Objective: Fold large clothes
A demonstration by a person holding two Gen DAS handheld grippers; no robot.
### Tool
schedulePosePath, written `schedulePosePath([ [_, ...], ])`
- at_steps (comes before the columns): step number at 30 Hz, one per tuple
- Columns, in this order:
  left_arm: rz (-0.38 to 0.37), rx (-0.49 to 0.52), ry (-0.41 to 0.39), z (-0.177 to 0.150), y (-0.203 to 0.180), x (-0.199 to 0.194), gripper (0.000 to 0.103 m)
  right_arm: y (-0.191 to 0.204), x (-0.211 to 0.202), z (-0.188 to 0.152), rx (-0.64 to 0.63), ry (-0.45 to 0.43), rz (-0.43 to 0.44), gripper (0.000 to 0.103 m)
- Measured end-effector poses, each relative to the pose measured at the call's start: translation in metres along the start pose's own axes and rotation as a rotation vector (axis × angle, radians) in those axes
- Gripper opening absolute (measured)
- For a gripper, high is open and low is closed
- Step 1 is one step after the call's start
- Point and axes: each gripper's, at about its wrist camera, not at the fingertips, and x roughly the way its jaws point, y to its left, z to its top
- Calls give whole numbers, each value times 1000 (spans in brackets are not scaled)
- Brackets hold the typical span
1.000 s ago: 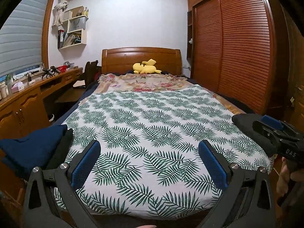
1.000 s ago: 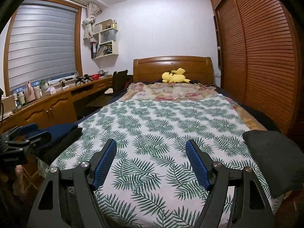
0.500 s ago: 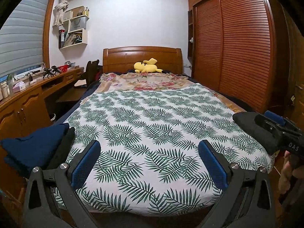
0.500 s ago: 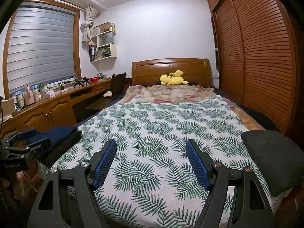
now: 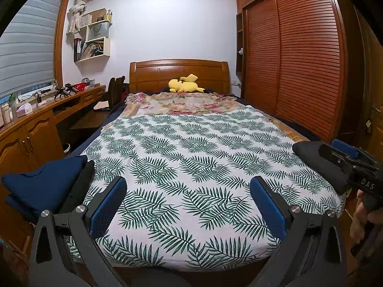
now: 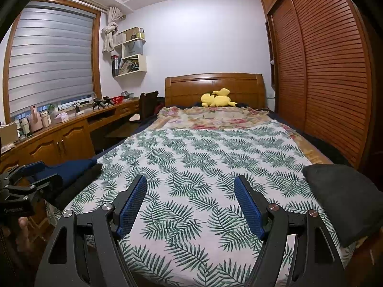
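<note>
At the foot of the bed [image 5: 191,266] both grippers hover with nothing between their blue pads: the left gripper [image 5: 189,205] has its jaws wide apart over the leaf-print sheet [image 5: 191,157], and the right gripper [image 6: 190,205] likewise stands wide and empty. The clothes lie at the two near corners of the bed. At the near left corner a navy garment [image 5: 45,181] sits folded on top of a black garment [image 5: 80,186], the pair overhanging the left edge; at the near right corner a dark grey garment [image 6: 344,198] lies as a thick folded bundle by the right edge. Judging by this, these pieces look already folded, and the middle of the sheet carries no garment spread out for folding, so either the work is close to done or the next piece is yet to be laid flat; which of the two it is cannot be told. As for writing, the body of the right gripper seen from the left wrist view bears white letters that read "DAS", cut off at the frame edge, and a paper bag [image 5: 99,31] on the wall shelf [image 5: 92,58] carries small print too faint to read reliably.
</note>
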Motion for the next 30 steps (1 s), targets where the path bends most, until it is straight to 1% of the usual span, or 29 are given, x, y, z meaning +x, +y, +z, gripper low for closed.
schedulePosePath([
  [12, 3, 1, -15, 1, 0, -6, 103, -3, -3, 2, -4, -9, 9, 77],
  [30, 2, 0, -17, 0, -1, -8, 103, -6, -4, -2, -5, -26, 15, 77],
])
